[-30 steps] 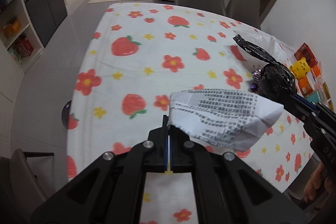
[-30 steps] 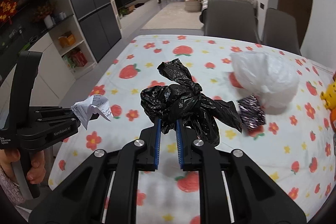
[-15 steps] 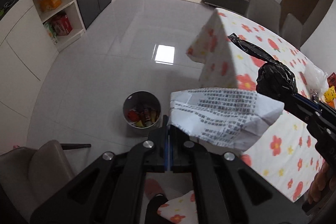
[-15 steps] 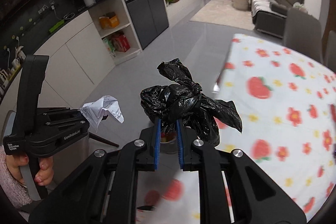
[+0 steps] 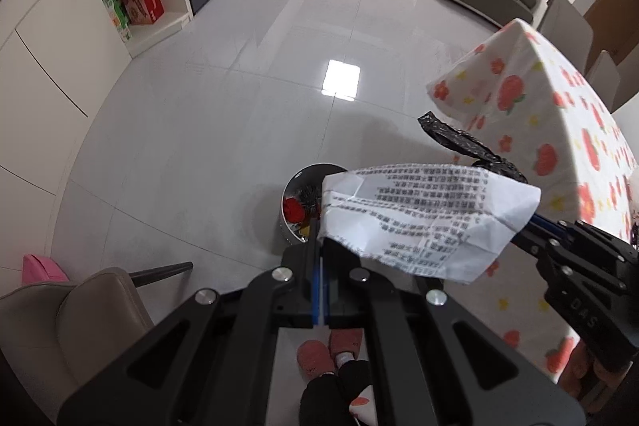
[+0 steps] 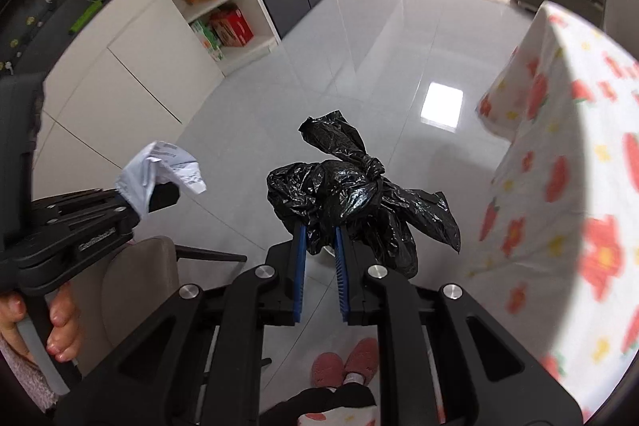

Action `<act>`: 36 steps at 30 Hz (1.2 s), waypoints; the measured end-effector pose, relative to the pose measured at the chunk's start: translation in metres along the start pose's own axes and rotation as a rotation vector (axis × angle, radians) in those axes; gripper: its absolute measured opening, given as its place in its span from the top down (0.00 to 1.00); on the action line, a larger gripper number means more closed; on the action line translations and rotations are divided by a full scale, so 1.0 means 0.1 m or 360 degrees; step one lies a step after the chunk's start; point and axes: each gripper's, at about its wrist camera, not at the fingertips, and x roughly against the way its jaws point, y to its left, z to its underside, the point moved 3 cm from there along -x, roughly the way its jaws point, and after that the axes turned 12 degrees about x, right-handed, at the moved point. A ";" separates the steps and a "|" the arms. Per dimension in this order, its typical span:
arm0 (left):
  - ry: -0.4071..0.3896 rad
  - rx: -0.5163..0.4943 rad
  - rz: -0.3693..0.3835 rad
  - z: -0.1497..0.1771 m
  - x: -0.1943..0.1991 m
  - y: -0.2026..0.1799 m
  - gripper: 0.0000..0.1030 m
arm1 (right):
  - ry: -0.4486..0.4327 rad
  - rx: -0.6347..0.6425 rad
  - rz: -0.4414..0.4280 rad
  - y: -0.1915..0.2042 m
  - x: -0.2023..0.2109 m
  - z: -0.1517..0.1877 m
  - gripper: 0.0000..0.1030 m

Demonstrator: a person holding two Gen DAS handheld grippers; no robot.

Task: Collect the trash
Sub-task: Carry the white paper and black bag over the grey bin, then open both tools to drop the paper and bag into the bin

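My left gripper (image 5: 319, 240) is shut on a crumpled white printed paper (image 5: 423, 218), held in the air above a small round trash bin (image 5: 297, 200) on the floor; the paper hides the bin's right side. The bin holds red and dark rubbish. My right gripper (image 6: 320, 230) is shut on a knotted black plastic bag (image 6: 351, 190), held above the floor; the bag's tip also shows in the left wrist view (image 5: 459, 140). The left gripper with its paper (image 6: 159, 170) shows at the left of the right wrist view.
The table with a strawberry-and-flower cloth (image 5: 559, 130) stands at the right (image 6: 567, 154). A beige chair (image 5: 80, 322) is at the lower left. White cabinets and shelves (image 5: 131, 2) line the left wall. Pink slippers (image 6: 347, 362) are below. The grey tiled floor (image 5: 239, 106) spreads ahead.
Both grippers have swung left off the table and tilted down toward the floor, still holding paper and bag. The bin has come closer, now right under the paper.
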 end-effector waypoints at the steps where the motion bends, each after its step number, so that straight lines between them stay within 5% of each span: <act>1: 0.0016 0.0007 0.0001 -0.03 -0.15 0.03 0.99 | 0.0025 -0.0029 -0.0009 -0.05 -0.18 -0.01 0.88; 13: 0.0197 -0.0110 0.0065 -0.33 -2.07 0.40 0.99 | 0.0177 -0.0249 0.0025 -0.28 -2.07 0.10 0.87; 17: 0.0253 -0.0178 0.0062 -0.30 -2.55 0.42 0.99 | 0.0179 -0.0308 0.0080 -0.40 -2.44 0.21 0.57; 19: 0.0278 -0.0194 0.0067 -0.26 -2.72 0.40 0.99 | 0.0196 -0.0314 0.0109 -0.46 -2.56 0.25 0.56; 27: 0.0379 -0.0267 0.0109 -0.20 -3.17 0.23 0.99 | 0.0215 -0.0394 0.0177 -0.75 -2.59 0.36 0.56; 36: 0.0488 -0.0396 0.0081 -0.06 -3.21 0.03 0.94 | 0.0177 -0.0467 0.0214 -0.86 -2.35 0.40 0.56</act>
